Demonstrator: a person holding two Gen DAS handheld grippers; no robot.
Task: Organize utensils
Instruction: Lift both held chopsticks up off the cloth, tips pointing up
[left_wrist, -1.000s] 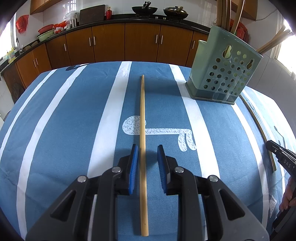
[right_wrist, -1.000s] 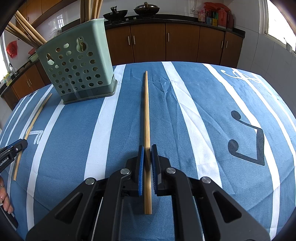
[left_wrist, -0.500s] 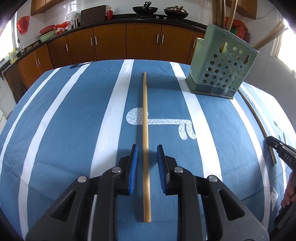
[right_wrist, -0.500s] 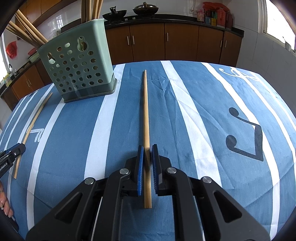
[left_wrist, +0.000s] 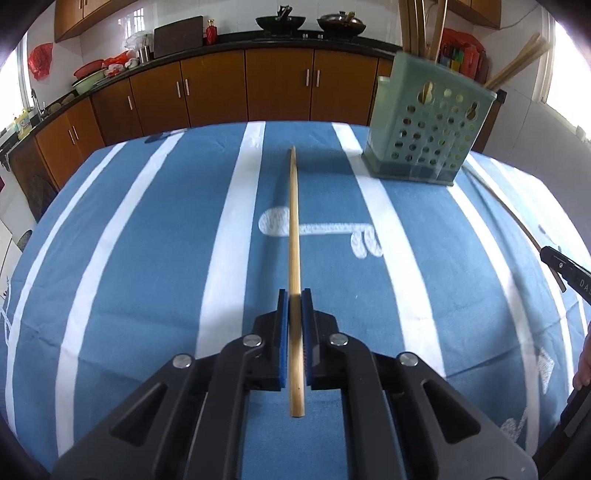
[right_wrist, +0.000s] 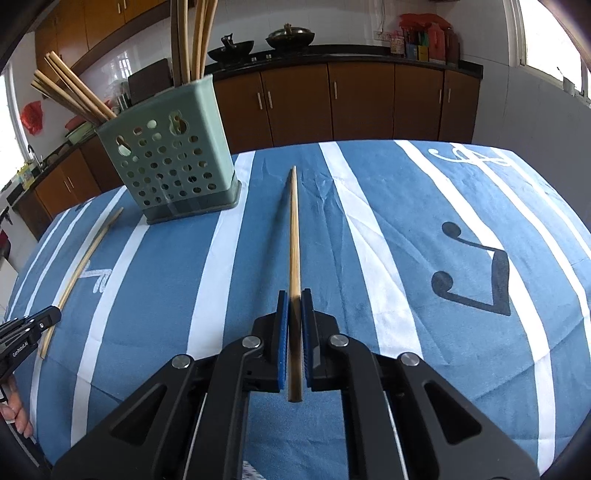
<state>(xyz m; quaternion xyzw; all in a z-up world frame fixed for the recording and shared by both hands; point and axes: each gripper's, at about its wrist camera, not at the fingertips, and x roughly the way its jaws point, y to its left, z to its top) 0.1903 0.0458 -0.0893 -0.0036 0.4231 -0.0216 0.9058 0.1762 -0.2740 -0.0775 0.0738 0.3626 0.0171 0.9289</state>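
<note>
In the left wrist view my left gripper (left_wrist: 294, 295) is shut on a long wooden chopstick (left_wrist: 293, 221), which points away over the blue striped tablecloth (left_wrist: 147, 258). The right wrist view shows my right gripper (right_wrist: 294, 295) shut on a second chopstick (right_wrist: 293, 229) the same way. A green perforated utensil holder (left_wrist: 428, 136) (right_wrist: 170, 166) stands at the table's far side with several chopsticks upright in it. Each gripper tip shows at the edge of the other view: the right gripper (left_wrist: 565, 266) and the left gripper (right_wrist: 29, 328).
Brown kitchen cabinets (left_wrist: 221, 88) with a black counter run behind the table, with woks and bottles on top. A person's fingers (right_wrist: 16, 421) show at the lower left edge. White stripes and note prints (right_wrist: 472, 273) mark the cloth.
The left jaws closed on the chopstick that lay between them. Both grippers rose a little with their chopsticks, and the holder now sits farther off in both views.
</note>
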